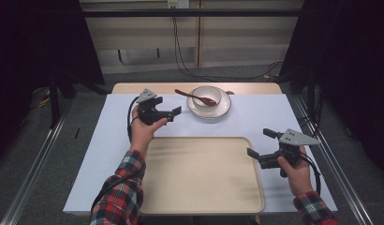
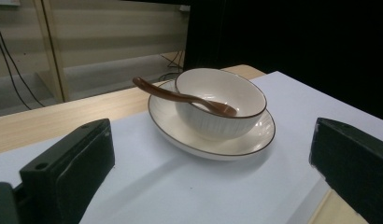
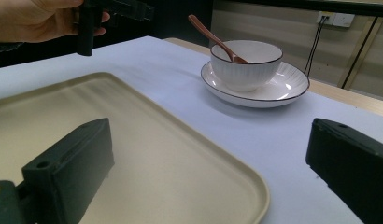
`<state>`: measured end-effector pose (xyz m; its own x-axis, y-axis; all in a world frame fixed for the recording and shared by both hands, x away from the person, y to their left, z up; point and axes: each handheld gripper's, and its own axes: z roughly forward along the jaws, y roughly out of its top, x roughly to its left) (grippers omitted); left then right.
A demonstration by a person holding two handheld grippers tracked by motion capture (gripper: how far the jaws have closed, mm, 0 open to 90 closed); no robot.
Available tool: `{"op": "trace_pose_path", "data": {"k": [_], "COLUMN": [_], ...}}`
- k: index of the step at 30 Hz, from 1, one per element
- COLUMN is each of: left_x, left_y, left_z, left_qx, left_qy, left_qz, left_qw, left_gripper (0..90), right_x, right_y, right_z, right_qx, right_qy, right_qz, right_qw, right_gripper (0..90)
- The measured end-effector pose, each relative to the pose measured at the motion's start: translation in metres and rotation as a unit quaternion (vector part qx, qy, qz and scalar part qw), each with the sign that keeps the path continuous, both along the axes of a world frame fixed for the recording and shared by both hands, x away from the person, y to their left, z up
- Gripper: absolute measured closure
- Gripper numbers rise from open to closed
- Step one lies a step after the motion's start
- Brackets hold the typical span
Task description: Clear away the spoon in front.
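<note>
A white bowl point(image 1: 207, 96) stands on a white plate point(image 1: 224, 108) at the far middle of the table, and a brown spoon point(image 1: 192, 97) rests in it with the handle pointing left. My left gripper point(image 1: 169, 108) hovers just left of the plate, open and empty, jaws towards the bowl point(image 2: 227, 100). A beige tray point(image 1: 199, 173) lies at the near middle. At the tray's right edge my right gripper point(image 1: 260, 142) is open and empty, aimed across the tray corner point(image 3: 133, 140) at the bowl point(image 3: 248, 63).
A pale sheet point(image 1: 110, 136) covers the wooden table point(image 1: 129, 87), whose bare strip shows at the far edge. Metal rails point(image 1: 35, 164) run along both sides on the floor. Cables point(image 1: 180, 51) hang behind the table, with dark curtains to the left and right.
</note>
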<state>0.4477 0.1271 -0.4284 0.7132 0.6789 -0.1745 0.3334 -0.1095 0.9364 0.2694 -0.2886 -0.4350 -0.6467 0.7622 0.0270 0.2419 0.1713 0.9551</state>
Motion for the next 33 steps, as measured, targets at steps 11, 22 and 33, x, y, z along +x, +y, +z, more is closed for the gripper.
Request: {"op": "trace_pose_path", "data": {"k": [11,22,33], "left_x": [0.010,0.018,0.026], "left_y": [-0.016,-0.025,-0.028], "left_z": [-0.004,-0.005,-0.013], "left_qx": [-0.005,-0.007,-0.006], "left_qy": [0.004,0.010,0.020], "left_qz": [-0.019,-0.006,0.003], "left_qw": [0.9998,0.9999,0.9998], "left_gripper": [1.4,2.8,4.9], "right_x": [0.001,0.000,0.000], "right_y": [0.000,0.001,0.001], "right_z": [0.000,0.000,0.000], "right_qx": [-0.005,-0.002,0.000], "right_qy": [-0.002,-0.001,0.001], "right_qz": [0.007,0.008,0.010], "right_qw": [1.0000,1.0000,0.9999], "right_gripper": [0.5,0.6,0.6]}}
